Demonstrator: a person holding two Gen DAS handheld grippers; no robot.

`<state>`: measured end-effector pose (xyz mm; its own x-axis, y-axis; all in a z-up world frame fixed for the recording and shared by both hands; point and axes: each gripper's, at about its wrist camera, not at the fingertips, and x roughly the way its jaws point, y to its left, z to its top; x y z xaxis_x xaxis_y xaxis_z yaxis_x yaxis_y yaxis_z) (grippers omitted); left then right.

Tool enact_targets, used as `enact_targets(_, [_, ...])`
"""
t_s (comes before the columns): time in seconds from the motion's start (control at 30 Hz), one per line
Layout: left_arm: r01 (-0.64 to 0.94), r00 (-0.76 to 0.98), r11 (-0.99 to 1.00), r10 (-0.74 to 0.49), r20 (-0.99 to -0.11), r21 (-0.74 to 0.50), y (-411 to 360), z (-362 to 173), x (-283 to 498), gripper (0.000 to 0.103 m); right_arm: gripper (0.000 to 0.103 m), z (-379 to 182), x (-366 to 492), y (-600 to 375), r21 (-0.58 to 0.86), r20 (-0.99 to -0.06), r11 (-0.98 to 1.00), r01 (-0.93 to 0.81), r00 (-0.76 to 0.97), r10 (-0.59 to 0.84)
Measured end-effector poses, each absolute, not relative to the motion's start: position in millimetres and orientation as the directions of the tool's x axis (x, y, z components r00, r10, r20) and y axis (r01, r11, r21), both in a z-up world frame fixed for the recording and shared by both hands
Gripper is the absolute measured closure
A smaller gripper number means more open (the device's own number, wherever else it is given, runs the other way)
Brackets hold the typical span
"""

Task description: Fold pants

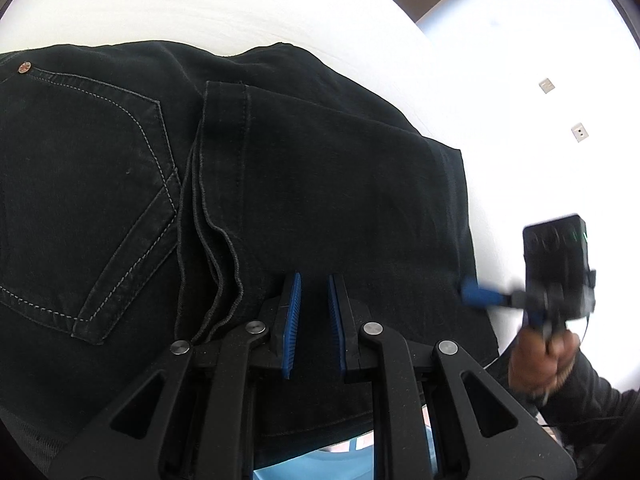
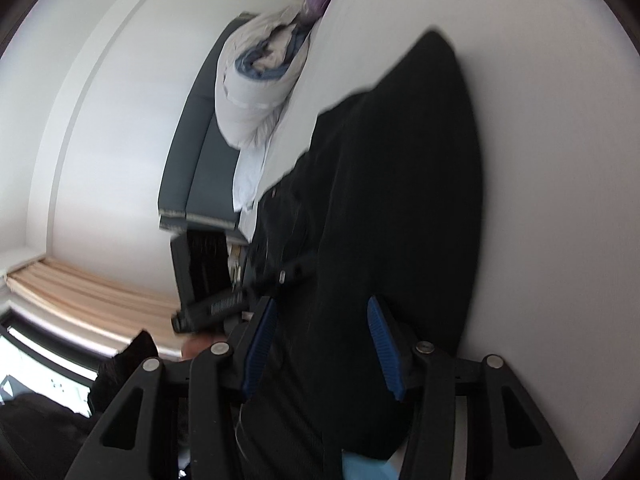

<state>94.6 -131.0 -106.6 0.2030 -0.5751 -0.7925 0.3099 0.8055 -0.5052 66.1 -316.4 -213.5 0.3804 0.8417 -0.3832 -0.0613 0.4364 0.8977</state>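
Left tongs (image 1: 314, 316) nearly closed | black pants (image 1: 120, 200) | no legible writing

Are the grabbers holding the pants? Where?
Cannot tell. Left gripper sits nearly shut over the pants near the hems; right gripper stands open at their edge.
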Motion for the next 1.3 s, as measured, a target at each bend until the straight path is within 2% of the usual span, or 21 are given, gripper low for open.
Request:
enact_targets(0.2, [0.304, 0.214, 0.810, -0.571, -0.793, -0.501, -129.3, -107.1, 82.6, 0.089, 0.052, -222.8, 26.2, -289.5, 0.910, -0.389, 0.415, -0.025, 0.297, 0.872])
enact_targets(0.3, [0.307, 0.216, 0.815, -0.562, -0.798, -0.491, -128.2, -105.3, 79.8, 0.089, 0.050, -208.8, 17.8, -271.5, 0.822, -0.535, 0.563, -0.086, 0.221, 0.815])
enact_targets(0.33, [0.310, 0.218, 0.818, -0.557, -0.801, -0.485, -128.1, -103.2, 79.2, 0.089, 0.050, -199.3, 15.6, -273.2, 0.826, -0.519, 0.553, -0.112, 0.235, 0.822])
enact_targets(0.47, [0.317, 0.228, 0.830, -0.537, -0.812, -0.460, -141.1, -104.2, 76.4, 0.089, 0.046, -149.1, 35.4, -302.3, 0.876, -0.340, 0.436, -0.205, 0.379, 0.861])
enact_targets(0.5, [0.317, 0.230, 0.831, -0.534, -0.813, -0.457, -143.8, -105.1, 75.3, 0.089, 0.040, -142.3, 44.6, -308.7, 0.879, -0.319, 0.428, -0.209, 0.408, 0.855])
enact_targets(0.63, [0.315, 0.235, 0.834, -0.531, -0.814, -0.453, -147.4, -106.1, 72.9, 0.089, 0.039, -136.3, 83.6, -320.1, 0.874, -0.327, 0.450, -0.186, 0.461, 0.825])
enact_targets(0.77, [0.310, 0.237, 0.836, -0.530, -0.814, -0.453, -149.7, -108.0, 72.7, 0.089, 0.039, -153.4, 118.8, -309.8, 0.878, -0.367, 0.463, -0.119, 0.451, 0.813])
enact_targets(0.87, [0.312, 0.237, 0.833, -0.535, -0.811, -0.458, -150.1, -109.5, 72.7, 0.089, 0.038, -188.9, 137.1, -298.2, 0.827, -0.528, 0.560, 0.040, 0.396, 0.751])
enact_targets(0.93, [0.308, 0.235, 0.830, -0.540, -0.808, -0.465, -149.0, -111.3, 73.3, 0.089, 0.047, -208.1, 144.5, -294.9, 0.783, -0.609, 0.608, 0.132, 0.363, 0.705])
enact_targets(1.03, [0.306, 0.240, 0.823, -0.553, -0.798, -0.479, -144.0, -110.2, 73.2, 0.089, 0.038, -201.6, 144.4, -293.8, 0.792, -0.593, 0.596, 0.131, 0.395, 0.702])
enact_targets(1.2, [0.237, 0.306, 0.846, -0.532, -0.790, -0.478, -117.5, -95.8, 67.7, 0.088, 0.031, -193.6, 146.8, -282.8, 0.754, -0.631, 0.648, 0.107, 0.390, 0.670])
enact_targets(1.3, [0.156, 0.399, 0.822, -0.560, -0.726, -0.548, -69.1, -78.6, 57.0, 0.085, 0.025, -189.3, 148.8, -279.6, 0.741, -0.642, 0.665, 0.095, 0.391, 0.660])
